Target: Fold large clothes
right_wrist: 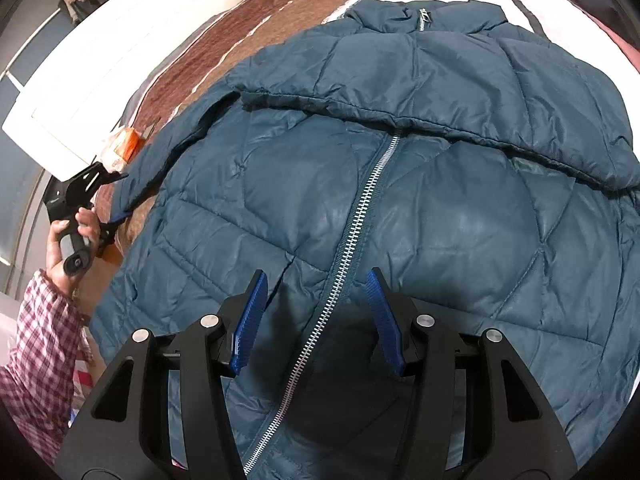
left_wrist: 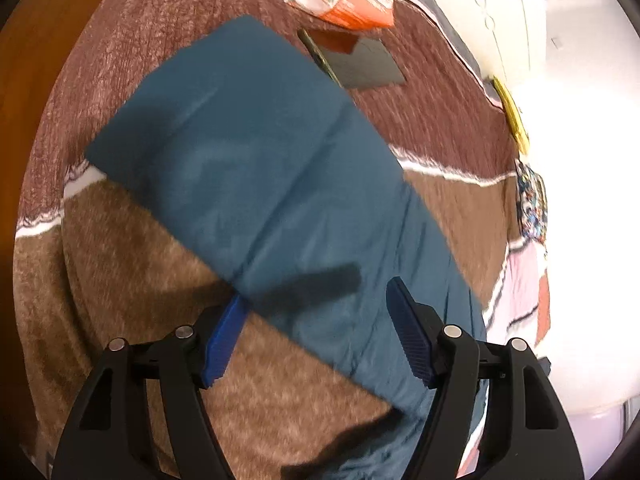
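Teal jacket (right_wrist: 400, 200) is spread zip-up on the bed (left_wrist: 120, 260). Right tool (right_wrist: 316, 316) is held apart above the zip (right_wrist: 352, 232). Left tool (left_wrist: 312, 332) is held apart around the sleeve (left_wrist: 260, 160)

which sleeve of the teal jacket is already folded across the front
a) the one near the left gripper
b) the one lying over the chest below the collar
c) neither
b: in the right wrist view a sleeve lies across the jacket, over the zipper, below the collar.
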`<state>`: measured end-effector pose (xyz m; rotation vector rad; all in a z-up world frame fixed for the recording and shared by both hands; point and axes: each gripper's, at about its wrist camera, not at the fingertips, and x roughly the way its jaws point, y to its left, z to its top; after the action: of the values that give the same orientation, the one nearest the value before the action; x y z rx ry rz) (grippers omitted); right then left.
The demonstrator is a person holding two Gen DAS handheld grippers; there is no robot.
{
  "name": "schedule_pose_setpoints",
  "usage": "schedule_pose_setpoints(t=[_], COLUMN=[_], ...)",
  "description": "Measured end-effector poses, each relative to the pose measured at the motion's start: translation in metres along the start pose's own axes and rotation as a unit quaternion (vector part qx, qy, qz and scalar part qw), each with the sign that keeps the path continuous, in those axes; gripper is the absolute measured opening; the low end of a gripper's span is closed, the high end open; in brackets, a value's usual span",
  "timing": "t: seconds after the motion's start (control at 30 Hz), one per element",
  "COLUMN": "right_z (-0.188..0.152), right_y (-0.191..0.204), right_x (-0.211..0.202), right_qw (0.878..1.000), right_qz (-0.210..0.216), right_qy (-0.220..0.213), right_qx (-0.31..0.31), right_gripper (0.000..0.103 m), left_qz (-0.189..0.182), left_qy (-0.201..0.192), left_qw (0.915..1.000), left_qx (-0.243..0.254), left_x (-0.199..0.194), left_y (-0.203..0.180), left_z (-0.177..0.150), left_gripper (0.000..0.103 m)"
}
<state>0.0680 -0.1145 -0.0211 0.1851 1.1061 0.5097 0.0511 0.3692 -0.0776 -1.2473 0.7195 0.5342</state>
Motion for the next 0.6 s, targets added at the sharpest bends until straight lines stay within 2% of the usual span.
schedule_pose_setpoints(t=[0.03,0.07,0.1,0.13,0.17,0.27,0.37,0.47,0.53,0.6], right_z=[0.001,0.001,0.0,0.0,0.0,0.001,0.001,0.0,-0.001,-0.003], right_y=[0.0,-0.001,-0.002,-0.004,-0.006,-0.012,-0.022,-0.033,-0.042,-0.051], right_x=[0.0,-0.001,-0.002,-0.003,-0.005,-0.011,-0.018,-0.029,-0.037,-0.044], right_qw=[1.0,1.0,1.0,1.0,1.0,1.0,0.999,0.998,0.998,0.997], right_qz=[0.0,0.0,0.0,0.001,0.002,0.002,0.004,0.006,0.006,0.003], right_qy=[-0.001,-0.002,-0.004,-0.005,-0.007,-0.013,-0.023,-0.039,-0.05,-0.058], right_qx=[0.001,0.003,0.005,0.008,0.01,0.017,0.027,0.039,0.049,0.058], right_gripper=[0.052,0.052,0.052,0.052,0.052,0.052,0.052,0.052,0.052,0.052], left_qz=[0.009,0.026,0.039,0.041,0.037,0.045,0.039,0.017,-0.002,-0.025], left_qy=[-0.001,-0.001,-0.001,-0.001,-0.007,-0.046,-0.098,-0.148,-0.169,-0.187], left_qw=[1.0,0.9997,0.9992,0.9992,0.9993,0.9956,0.9825,0.9567,0.9349,0.9044], left_qx=[0.0,-0.002,-0.004,-0.005,0.001,0.068,0.154,0.25,0.312,0.383], left_x=[0.002,0.006,0.008,0.01,0.006,-0.018,-0.048,-0.08,-0.096,-0.112], left_y=[0.0,0.0,0.001,-0.001,-0.003,-0.024,-0.068,-0.124,-0.159,-0.197], left_z=[0.002,0.004,0.005,0.007,0.008,0.005,-0.004,-0.025,-0.049,-0.085], left_gripper=[0.049,0.034,0.024,0.02,0.011,0.005,0.004,0.004,0.004,0.004])
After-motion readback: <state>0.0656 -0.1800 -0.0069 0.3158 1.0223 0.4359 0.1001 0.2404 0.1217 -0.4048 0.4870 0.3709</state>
